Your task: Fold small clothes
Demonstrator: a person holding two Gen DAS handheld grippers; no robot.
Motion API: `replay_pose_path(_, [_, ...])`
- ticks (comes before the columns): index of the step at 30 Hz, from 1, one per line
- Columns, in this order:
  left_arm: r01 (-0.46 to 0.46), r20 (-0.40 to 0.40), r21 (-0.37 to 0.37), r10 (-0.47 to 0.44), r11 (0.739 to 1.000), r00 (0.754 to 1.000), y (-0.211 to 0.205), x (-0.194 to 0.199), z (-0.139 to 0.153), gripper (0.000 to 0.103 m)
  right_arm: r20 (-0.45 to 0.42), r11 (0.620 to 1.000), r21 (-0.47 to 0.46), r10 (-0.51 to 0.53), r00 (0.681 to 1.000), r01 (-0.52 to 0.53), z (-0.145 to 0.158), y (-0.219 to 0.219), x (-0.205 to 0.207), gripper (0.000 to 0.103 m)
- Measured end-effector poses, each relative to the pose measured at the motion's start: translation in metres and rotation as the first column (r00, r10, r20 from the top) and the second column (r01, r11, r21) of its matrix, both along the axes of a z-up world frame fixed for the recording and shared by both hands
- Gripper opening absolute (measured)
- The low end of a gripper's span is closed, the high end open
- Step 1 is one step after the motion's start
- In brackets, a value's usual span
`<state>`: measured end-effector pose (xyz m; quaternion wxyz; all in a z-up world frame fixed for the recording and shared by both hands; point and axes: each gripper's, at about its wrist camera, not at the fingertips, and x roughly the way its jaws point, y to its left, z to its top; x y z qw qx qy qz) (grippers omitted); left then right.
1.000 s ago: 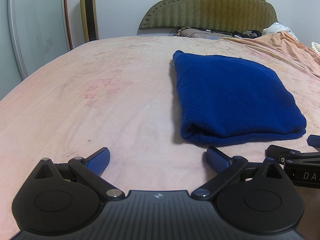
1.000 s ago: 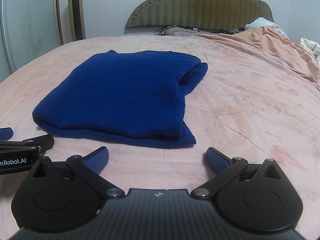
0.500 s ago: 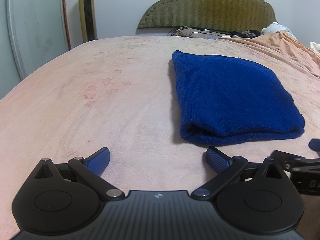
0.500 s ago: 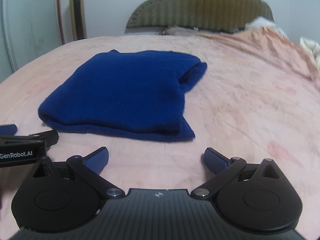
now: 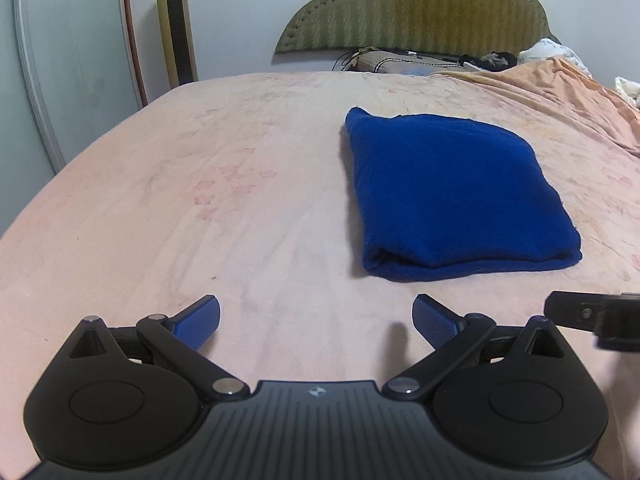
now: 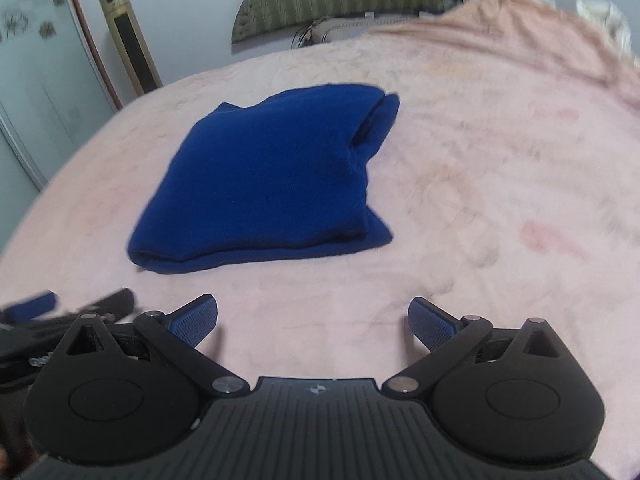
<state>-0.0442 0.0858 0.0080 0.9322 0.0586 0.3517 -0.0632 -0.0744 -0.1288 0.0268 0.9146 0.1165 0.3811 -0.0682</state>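
- The big pink bed (image 5: 200,200) is soft, so my tongs could sink and snag the sheet if I push down hard.
- The blue cloth (image 5: 448,196) lies folded on the bed, in front of both tongs. One corner sticks out on its right side. If I tug there, the fold could come apart.
- My left tongs (image 5: 316,316) are wide open, holding nothing. My right tongs (image 6: 312,316) too.
- They sit close together and could bump.
- The pillow (image 5: 400,60) and tall gold fan (image 5: 176,24) are far off.
- Nothing blocks me.
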Motion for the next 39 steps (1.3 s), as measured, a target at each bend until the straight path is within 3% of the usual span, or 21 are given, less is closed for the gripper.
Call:
replay_pose_path(5, [-0.005,-0.023,0.005,0.006,1.000,1.000,-0.003,0.001,0.003,0.103,0.035,0.998,-0.064,0.011,0.999,-0.009,0.006,0.005,-0.001,0.103])
replay_pose_path(11, [-0.009,-0.067,-0.046,0.006,0.999,0.998,-0.002,0.006,0.005,0.103,0.144,0.968,-0.248,-0.011,0.990,0.046,0.017,0.013,-0.010,0.103])
replay_pose_path(16, [-0.024,-0.077,-0.046,0.020,0.999,0.997,-0.001,0.007,0.003,0.103,0.094,0.985,-0.169,0.038,0.995,-0.021,0.013,0.009,-0.005,0.103])
replay_pose_path(24, [-0.018,-0.033,-0.008,0.017,1.000,0.999,-0.003,0.003,0.008,0.103,0.110,0.970,-0.240,0.074,0.991,-0.045,0.014,0.022,-0.007,0.103])
replay_pose_path(33, [-0.019,-0.014,0.070,0.020,0.997,1.000,-0.012,0.003,0.008,0.103,0.125,0.973,-0.229,0.058,0.991,-0.028,0.015,0.021,-0.012,0.103])
replay_pose_path(39, [-0.025,-0.005,0.076,0.025,0.997,1.000,-0.012,0.002,0.010,0.103,0.124,0.976,-0.215,0.054,0.991,-0.027,0.014,0.019,-0.012,0.103])
